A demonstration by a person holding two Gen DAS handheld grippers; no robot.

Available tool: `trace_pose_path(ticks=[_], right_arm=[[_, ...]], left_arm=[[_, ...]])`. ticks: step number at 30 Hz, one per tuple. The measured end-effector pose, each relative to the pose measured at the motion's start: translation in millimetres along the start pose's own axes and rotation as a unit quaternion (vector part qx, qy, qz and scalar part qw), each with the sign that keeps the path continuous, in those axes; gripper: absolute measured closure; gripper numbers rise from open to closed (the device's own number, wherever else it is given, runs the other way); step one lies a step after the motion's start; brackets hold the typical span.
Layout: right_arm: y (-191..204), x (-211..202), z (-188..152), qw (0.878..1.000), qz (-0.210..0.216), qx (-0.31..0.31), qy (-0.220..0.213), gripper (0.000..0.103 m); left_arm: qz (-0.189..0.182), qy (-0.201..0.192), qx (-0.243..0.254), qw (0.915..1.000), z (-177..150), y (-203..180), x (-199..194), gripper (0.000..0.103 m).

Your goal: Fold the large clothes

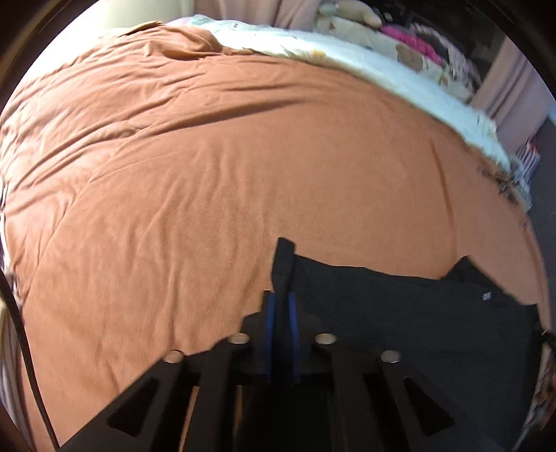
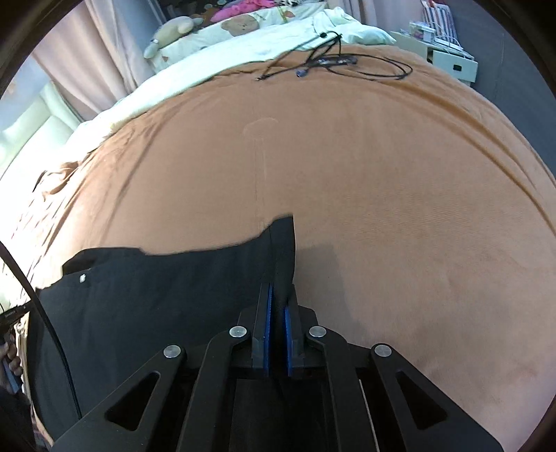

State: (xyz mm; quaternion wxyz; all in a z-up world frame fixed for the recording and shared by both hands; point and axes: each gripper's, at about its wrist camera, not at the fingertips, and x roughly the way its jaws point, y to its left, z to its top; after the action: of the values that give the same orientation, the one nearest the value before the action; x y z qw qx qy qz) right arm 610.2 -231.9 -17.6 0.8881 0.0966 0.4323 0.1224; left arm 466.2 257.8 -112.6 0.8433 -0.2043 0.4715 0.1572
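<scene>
A black garment [image 1: 399,313] hangs stretched between my two grippers above a bed covered by an orange-brown blanket [image 1: 208,174]. My left gripper [image 1: 282,306] is shut on the garment's left corner, which sticks up past the blue pads. In the right wrist view my right gripper [image 2: 278,306] is shut on the garment's [image 2: 156,295] right corner. The garment's top edge runs between the two grips, with a small white label [image 2: 82,277] near it. The lower part of the garment is hidden below both views.
Black cables and a small device [image 2: 330,62] lie on the far part of the blanket [image 2: 382,174]. A white quilt [image 1: 347,59], pillows and soft toys [image 2: 173,29] lie along the bed's far side. A white box [image 2: 448,59] stands beyond the bed.
</scene>
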Motion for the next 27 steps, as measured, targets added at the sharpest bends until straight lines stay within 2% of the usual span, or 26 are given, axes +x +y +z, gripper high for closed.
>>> trace_pose_path(ticks=[1, 2, 3, 4, 7, 11, 18, 21, 27], right_arm=[[-1, -9, -4, 1.000, 0.000, 0.001, -0.001, 0.067], [-3, -15, -7, 1.000, 0.008, 0.004, -0.003, 0.022], [1, -20, -2, 1.000, 0.015, 0.005, -0.007, 0.007], [1, -31, -7, 1.000, 0.024, 0.004, -0.016, 0.004], [-3, -57, -17, 0.999, 0.034, -0.001, -0.019, 0.004], [0, -88, -40, 0.999, 0.038, -0.014, -0.028, 0.004], [14, -146, -60, 0.997, 0.043, -0.030, -0.055, 0.004], [22, -178, -70, 0.996, 0.058, -0.032, -0.065, 0.004], [47, -231, -91, 0.994, 0.043, -0.052, -0.084, 0.004]], left_arm=[[-0.005, -0.003, -0.006, 1.0000, -4, 3, -9, 0.058], [-0.010, -0.009, -0.008, 0.9999, -8, 6, -18, 0.045], [-0.012, -0.018, -0.006, 0.9997, -12, 5, -29, 0.042], [-0.014, -0.023, -0.002, 0.9996, -16, 3, -38, 0.040], [-0.027, -0.019, 0.001, 0.9994, -32, 4, -62, 0.033], [-0.036, -0.029, 0.002, 0.9989, -53, 7, -92, 0.030], [-0.056, -0.036, -0.006, 0.9978, -94, 24, -139, 0.030], [-0.062, -0.043, -0.009, 0.9971, -110, 32, -159, 0.030], [-0.089, -0.059, -0.031, 0.9938, -138, 52, -196, 0.030]])
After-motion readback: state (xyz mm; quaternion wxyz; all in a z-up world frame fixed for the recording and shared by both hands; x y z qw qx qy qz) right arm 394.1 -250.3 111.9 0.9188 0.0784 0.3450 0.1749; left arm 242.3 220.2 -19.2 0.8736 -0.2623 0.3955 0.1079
